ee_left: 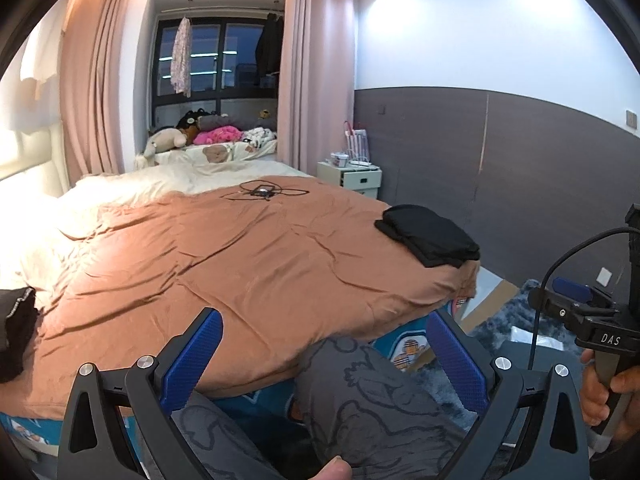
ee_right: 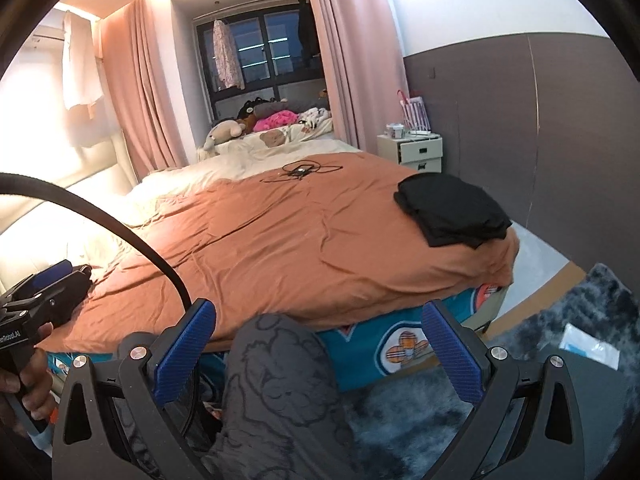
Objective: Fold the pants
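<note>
A folded black pair of pants (ee_left: 428, 240) (ee_right: 452, 208) lies on the far right corner of the bed's orange-brown cover (ee_left: 240, 264) (ee_right: 280, 240). Another dark folded garment (ee_left: 16, 332) sits at the bed's left edge. My left gripper (ee_left: 324, 344) hovers open over the bed's near edge, nothing between its blue fingers (ee_left: 192, 360). My right gripper (ee_right: 318, 320) is open and empty too, held beside the bed; in the left wrist view it shows from the side (ee_left: 580, 308). Both are well short of the black pants. The left gripper (ee_right: 52, 284) appears at the right view's left edge.
A person's knees in grey patterned trousers (ee_left: 372, 400) (ee_right: 276, 380) rest against the bed's near edge. A small device with a black cable (ee_left: 260, 192) lies mid-bed. A white nightstand (ee_left: 356, 178) stands against the grey wall panel. A blue shaggy rug (ee_right: 400, 420) covers the floor.
</note>
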The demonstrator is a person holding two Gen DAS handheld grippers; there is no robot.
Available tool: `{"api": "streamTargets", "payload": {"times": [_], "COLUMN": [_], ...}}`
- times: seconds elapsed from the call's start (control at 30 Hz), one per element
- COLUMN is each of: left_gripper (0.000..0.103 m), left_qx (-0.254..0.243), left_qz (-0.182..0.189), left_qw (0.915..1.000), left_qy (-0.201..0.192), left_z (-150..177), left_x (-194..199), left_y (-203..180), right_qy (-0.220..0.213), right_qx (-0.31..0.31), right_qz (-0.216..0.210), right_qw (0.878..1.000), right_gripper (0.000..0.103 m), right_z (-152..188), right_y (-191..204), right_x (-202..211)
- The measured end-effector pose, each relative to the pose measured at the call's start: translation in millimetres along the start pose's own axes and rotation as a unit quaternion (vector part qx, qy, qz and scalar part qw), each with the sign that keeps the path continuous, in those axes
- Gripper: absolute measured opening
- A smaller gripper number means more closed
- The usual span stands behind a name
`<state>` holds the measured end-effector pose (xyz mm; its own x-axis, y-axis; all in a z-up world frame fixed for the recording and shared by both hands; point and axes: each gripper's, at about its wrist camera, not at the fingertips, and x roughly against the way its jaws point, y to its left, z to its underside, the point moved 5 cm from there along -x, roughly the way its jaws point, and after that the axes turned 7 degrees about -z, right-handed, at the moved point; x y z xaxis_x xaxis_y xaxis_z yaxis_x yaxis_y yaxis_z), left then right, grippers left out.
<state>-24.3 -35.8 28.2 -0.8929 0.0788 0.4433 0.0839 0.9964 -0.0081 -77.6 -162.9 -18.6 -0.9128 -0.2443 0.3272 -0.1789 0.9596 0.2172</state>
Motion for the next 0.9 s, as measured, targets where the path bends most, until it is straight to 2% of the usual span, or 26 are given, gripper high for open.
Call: {"api": "streamTargets", "payload": {"times": [0.43,0.9], "left_gripper": [0.102,0.102], "left_qx": [0.017,0.017], "left_qz": [0.003,0.000], "left_qw": [0.9998,0.9998], "left_qy": [0.010,0.005], "left_z": [10.4,9.8], "left_x": [-7.7,-0.3], "left_y": [9.8,9.7], "right_qy": [-0.003,0.000], "right_qx": [0.021,0.033], "right_qz": [0.020,0.019], "right_qw": [1.000,0.999], "right_gripper": [0.103,0.103], "right_z": [2.3,3.8], "right_y": [23.8,24.3], "right_x": [-2.2,-0.9]}}
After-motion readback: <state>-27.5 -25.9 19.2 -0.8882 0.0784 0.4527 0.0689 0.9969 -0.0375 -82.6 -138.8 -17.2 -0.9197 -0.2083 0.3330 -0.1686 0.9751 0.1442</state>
